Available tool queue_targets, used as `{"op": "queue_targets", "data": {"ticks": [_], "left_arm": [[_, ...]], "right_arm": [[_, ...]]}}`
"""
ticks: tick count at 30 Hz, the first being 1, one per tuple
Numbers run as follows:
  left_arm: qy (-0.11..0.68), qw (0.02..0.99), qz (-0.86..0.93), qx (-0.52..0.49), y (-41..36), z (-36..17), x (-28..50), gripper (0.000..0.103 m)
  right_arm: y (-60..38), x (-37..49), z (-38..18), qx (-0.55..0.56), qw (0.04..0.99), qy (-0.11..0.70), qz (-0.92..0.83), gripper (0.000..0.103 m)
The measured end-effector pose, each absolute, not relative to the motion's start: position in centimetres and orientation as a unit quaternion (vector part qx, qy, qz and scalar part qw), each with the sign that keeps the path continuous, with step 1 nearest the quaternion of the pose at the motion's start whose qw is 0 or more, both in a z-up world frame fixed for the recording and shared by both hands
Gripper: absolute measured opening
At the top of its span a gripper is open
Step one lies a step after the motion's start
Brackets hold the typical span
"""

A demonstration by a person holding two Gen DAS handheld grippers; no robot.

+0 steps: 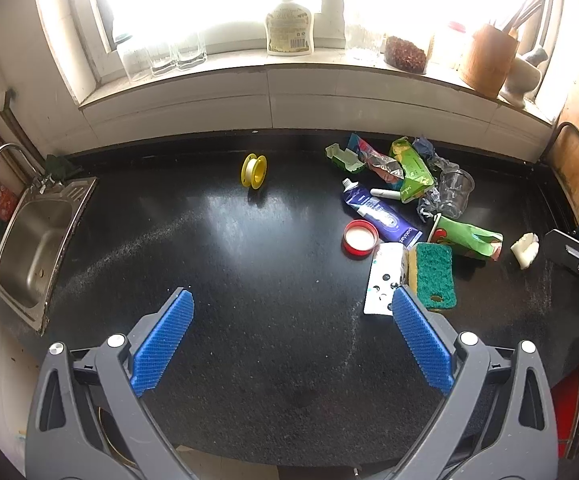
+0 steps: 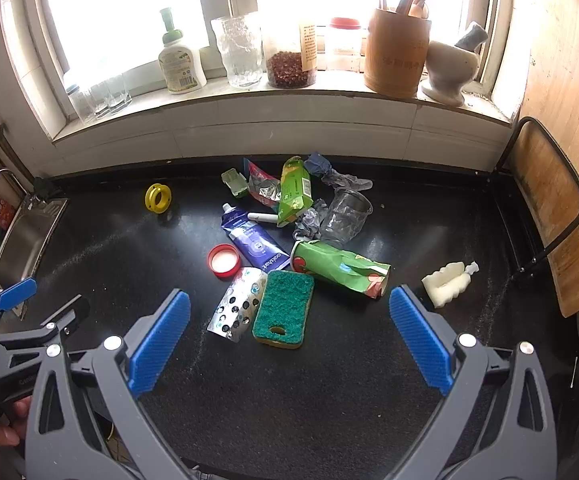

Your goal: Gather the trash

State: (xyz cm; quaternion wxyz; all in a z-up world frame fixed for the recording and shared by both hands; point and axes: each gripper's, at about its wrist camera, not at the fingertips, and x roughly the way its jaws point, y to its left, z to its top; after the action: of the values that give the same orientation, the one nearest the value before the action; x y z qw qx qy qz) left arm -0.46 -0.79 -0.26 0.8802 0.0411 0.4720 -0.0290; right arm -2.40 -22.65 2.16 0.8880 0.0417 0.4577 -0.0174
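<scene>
Only legible writing: "oralshark"-like print on the blue toothpaste tube (image 2: 254, 240); can't confirm the spelling. Left gripper (image 1: 292, 334) and right gripper (image 2: 289, 330) both hover over the black countertop (image 2: 329, 380), jaws spread wide, holding nothing. Trash pile sits centre-right, far of the right gripper: green sponge (image 2: 284, 307), spotted foil pouch (image 2: 236, 306), red lid (image 2: 223, 260), crushed green carton (image 2: 341, 268), clear plastic cup (image 2: 347, 214). Yellow spool (image 1: 254, 171) sits apart on the left. The sink basin (image 1: 37, 236) shows fully only in the left view; mortar and pestle (image 2: 453, 66) clearer in right.
</scene>
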Motion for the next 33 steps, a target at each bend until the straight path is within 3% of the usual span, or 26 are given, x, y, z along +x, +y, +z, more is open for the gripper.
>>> {"op": "queue_targets", "data": {"ticks": [33], "left_arm": [[0.478, 0.877, -0.028, 0.039, -0.55, -0.73, 0.23, 0.097]], "right_arm": [[-22.64, -1.65, 2.21, 0.041, 0.886, 0.462, -0.017, 0.097]]}}
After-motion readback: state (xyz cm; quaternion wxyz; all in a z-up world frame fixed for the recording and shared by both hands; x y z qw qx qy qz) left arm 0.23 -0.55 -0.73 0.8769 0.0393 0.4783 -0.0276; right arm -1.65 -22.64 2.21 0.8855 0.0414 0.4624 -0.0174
